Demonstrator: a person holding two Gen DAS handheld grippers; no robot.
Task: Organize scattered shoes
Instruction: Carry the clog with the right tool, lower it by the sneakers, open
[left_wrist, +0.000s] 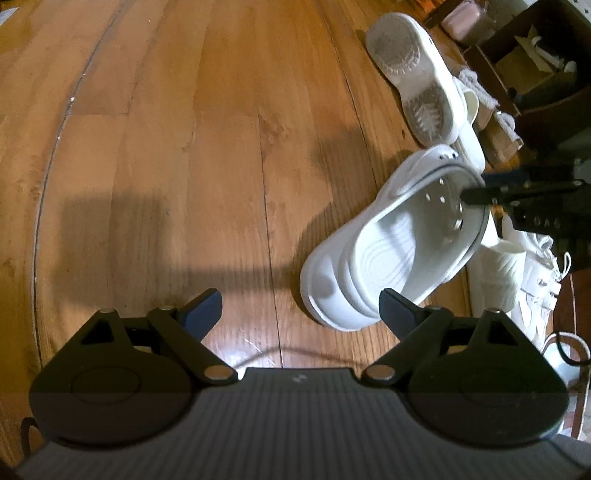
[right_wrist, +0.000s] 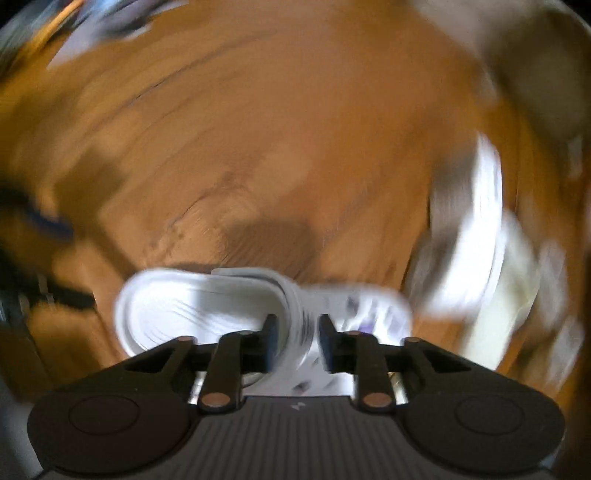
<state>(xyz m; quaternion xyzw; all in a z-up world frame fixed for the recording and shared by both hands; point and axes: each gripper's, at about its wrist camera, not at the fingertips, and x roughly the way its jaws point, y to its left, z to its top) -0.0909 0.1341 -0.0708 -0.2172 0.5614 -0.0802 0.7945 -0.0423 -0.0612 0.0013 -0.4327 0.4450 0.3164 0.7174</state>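
The right gripper (right_wrist: 294, 341) straddles the white clog (left_wrist: 391, 243) at its upper edge — jaws parted, not pinching — heel toward the left gripper (left_wrist: 301, 308), which hangs empty, wide open, above the floor (left_wrist: 184, 147).

Warm-toned wooden plank floor (left_wrist: 207, 140), glossy, crossed by dark shadows at 7 o'clock; dark open-fronted wooden shelving (left_wrist: 532, 74) at 2 o'clock. Right-wrist view motion-blurred.

— Where are we? 
— A home, by the look: warm wooden plank floor (left_wrist: 207, 155), white clogs (left_wrist: 388, 243) and sneakers (left_wrist: 532, 280) strewn about.
— And that corner? 
— Dark shelving (left_wrist: 546, 92) crammed with household clutter.
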